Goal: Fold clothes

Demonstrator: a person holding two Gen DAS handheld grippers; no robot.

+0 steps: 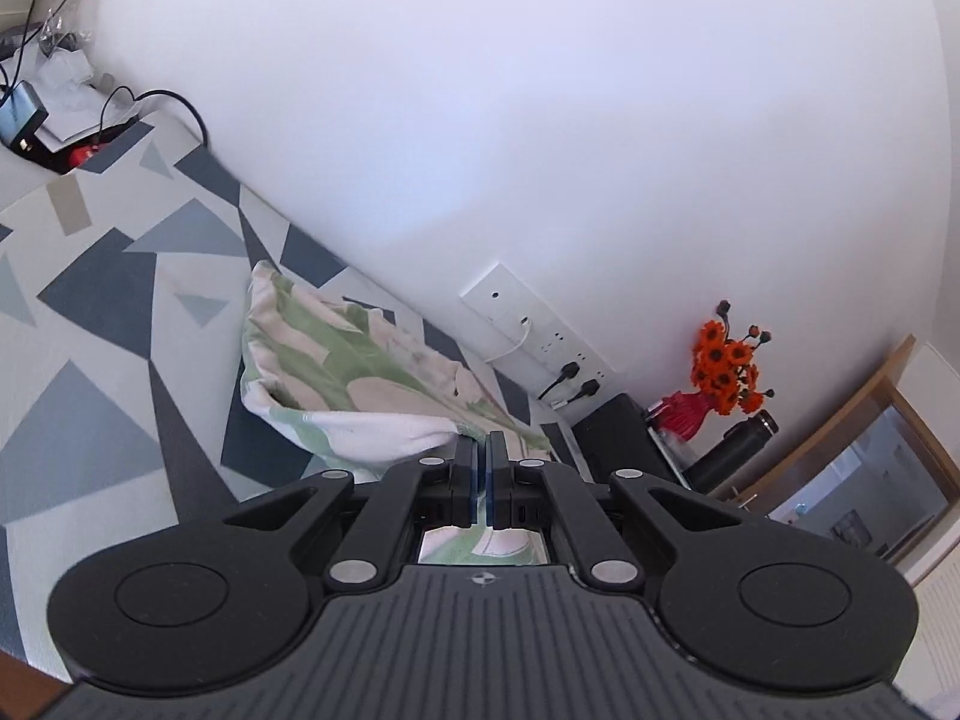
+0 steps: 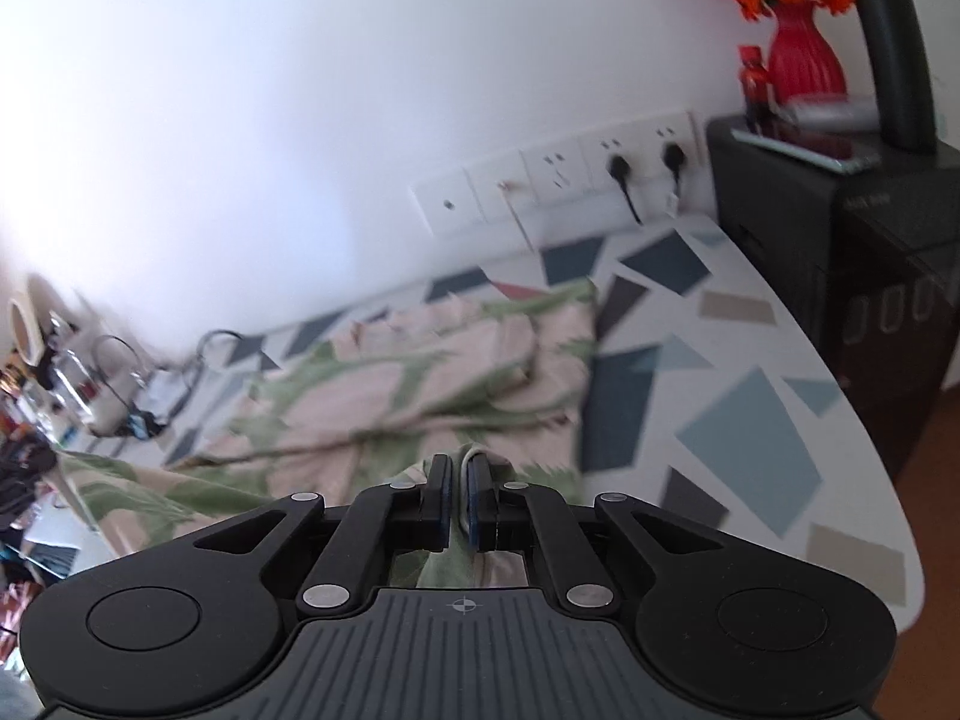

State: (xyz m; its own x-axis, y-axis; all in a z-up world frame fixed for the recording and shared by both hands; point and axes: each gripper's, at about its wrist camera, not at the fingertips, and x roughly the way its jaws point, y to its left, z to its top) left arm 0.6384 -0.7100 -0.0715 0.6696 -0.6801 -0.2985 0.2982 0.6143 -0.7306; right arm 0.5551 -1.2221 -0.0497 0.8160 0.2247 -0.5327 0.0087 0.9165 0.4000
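Both tools (image 1: 482,444) (image 2: 459,468) clamped on green-leaf garment (image 2: 420,372), tabletop (image 2: 750,420).

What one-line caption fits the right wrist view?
Right gripper shut on the green-and-cream garment, lifting its edge above the patterned table.

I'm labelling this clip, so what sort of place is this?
Most likely a room in a home. A table with a geometric-patterned cover stands against a white wall with a row of power sockets, and a red vase of orange flowers sits on a dark cabinet beside it.
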